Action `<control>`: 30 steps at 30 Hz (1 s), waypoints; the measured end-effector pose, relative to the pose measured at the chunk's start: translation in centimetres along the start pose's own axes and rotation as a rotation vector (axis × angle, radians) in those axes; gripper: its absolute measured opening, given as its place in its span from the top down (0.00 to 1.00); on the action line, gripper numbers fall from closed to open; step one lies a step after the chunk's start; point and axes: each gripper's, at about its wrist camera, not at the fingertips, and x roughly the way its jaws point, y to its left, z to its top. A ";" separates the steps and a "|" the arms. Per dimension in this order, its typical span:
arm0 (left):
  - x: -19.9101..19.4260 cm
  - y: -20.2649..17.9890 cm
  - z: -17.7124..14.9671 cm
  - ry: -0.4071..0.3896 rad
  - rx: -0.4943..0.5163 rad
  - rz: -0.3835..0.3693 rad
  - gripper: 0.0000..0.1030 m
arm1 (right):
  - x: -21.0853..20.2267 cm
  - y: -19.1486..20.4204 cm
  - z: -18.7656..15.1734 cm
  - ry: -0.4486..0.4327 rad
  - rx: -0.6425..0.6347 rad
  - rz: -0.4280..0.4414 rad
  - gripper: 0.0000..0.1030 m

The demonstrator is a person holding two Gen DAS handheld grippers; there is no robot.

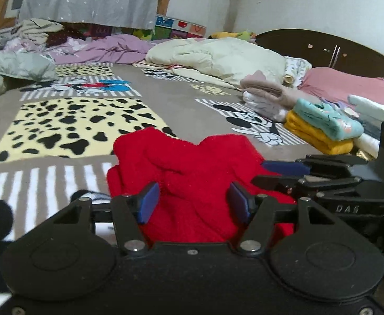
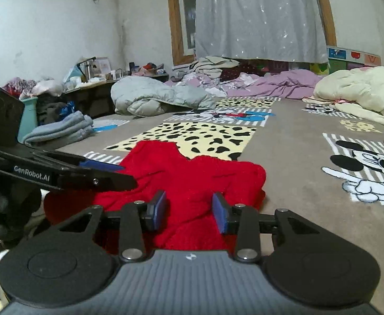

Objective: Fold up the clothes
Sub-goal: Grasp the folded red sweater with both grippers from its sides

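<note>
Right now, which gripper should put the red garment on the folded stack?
Likely right: the stack lies on its side, beyond it, with the red garment between its jaws. The left sits farther away.

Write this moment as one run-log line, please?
task: fold clothes | item: red garment bunched on bed cover | left gripper: jaws apart over it | right gripper: same | folded stack aside

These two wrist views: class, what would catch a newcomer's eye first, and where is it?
A bright red garment lies bunched on the cartoon-print bedspread, right in front of both grippers. Next, the folded stack topped by a teal garment over a yellow one, at the right of the left wrist view.
</note>
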 end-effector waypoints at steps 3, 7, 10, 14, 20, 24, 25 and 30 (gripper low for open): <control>-1.6 -0.6 0.4 -0.006 0.016 0.026 0.44 | -0.6 0.0 0.0 -0.014 -0.005 0.025 0.61; -2.8 -1.0 1.8 -0.091 0.042 0.070 0.46 | -2.6 -1.3 1.1 -0.103 0.052 0.068 0.63; -1.5 -1.8 2.1 -0.097 0.110 0.046 0.46 | -2.4 -1.9 1.6 -0.099 0.059 0.065 0.62; 0.8 -2.5 1.3 -0.051 0.200 0.050 0.46 | -1.4 -1.9 2.0 -0.083 0.026 0.067 0.61; 1.5 -2.3 -0.2 0.006 0.164 0.159 0.46 | 2.5 -3.1 1.6 0.048 0.064 0.118 0.52; 1.9 -2.2 -0.6 0.003 0.134 0.178 0.44 | 3.6 -3.5 1.5 0.079 0.076 0.162 0.52; 1.8 -2.2 -0.6 0.001 0.132 0.180 0.44 | 3.7 -3.4 1.4 0.080 0.069 0.160 0.52; 0.4 -2.2 0.3 -0.027 0.101 0.148 0.44 | 2.8 -2.5 1.5 0.044 0.024 0.130 0.52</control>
